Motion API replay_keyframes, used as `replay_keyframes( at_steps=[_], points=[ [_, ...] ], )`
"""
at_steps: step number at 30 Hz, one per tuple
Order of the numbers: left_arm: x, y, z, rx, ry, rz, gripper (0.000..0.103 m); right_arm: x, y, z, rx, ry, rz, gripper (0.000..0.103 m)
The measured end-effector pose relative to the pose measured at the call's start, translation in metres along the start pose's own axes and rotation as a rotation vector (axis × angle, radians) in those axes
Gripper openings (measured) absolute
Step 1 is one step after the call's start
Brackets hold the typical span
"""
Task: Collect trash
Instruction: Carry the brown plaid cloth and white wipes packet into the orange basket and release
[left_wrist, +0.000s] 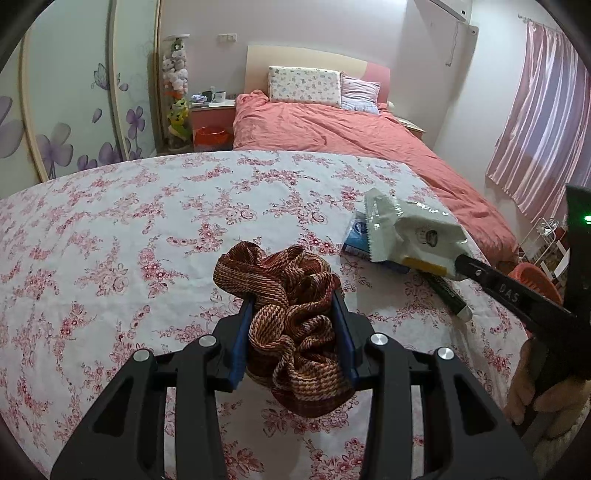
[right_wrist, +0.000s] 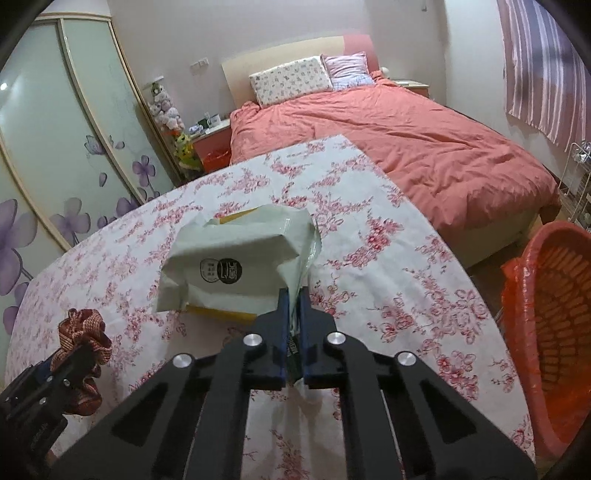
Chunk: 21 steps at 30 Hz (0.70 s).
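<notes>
Nearest: left gripper (left_wrist: 291, 314) jaws clamped on bunched brown cloth (left_wrist: 291, 295). Right gripper (right_wrist: 294, 291) jaws pinching white wrapper (right_wrist: 236, 266) above bench (right_wrist: 388, 280); orange basket (right_wrist: 554, 314) just right, nearer that hand.

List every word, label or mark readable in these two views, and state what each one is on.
"DAS": raised letters on the black finger of the right gripper, seen from the left wrist.
Round black-and-white seals on the crumpled white plastic wrapper: characters too blurred to read.
White print on the dark green tube lying on the floral tablecloth: too small to read.
</notes>
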<state>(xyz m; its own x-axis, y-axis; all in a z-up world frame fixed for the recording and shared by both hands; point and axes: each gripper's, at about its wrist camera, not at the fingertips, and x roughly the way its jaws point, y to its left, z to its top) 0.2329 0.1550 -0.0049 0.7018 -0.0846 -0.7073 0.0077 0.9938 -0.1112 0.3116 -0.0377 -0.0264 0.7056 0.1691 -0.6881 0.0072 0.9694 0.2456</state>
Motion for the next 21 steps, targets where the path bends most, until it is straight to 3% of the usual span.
replay_keyframes(
  at_steps=[11,21],
  points=[
    [-0.018,-0.024,0.006,0.032,-0.041,-0.023,0.04,-0.068,-0.033,0.007,0.042,-0.135,-0.028,0.005],
    [-0.042,-0.069,0.004,0.089,-0.068,-0.096,0.04,-0.153,-0.068,-0.008,0.065,-0.308,-0.08,0.005]
  ],
)
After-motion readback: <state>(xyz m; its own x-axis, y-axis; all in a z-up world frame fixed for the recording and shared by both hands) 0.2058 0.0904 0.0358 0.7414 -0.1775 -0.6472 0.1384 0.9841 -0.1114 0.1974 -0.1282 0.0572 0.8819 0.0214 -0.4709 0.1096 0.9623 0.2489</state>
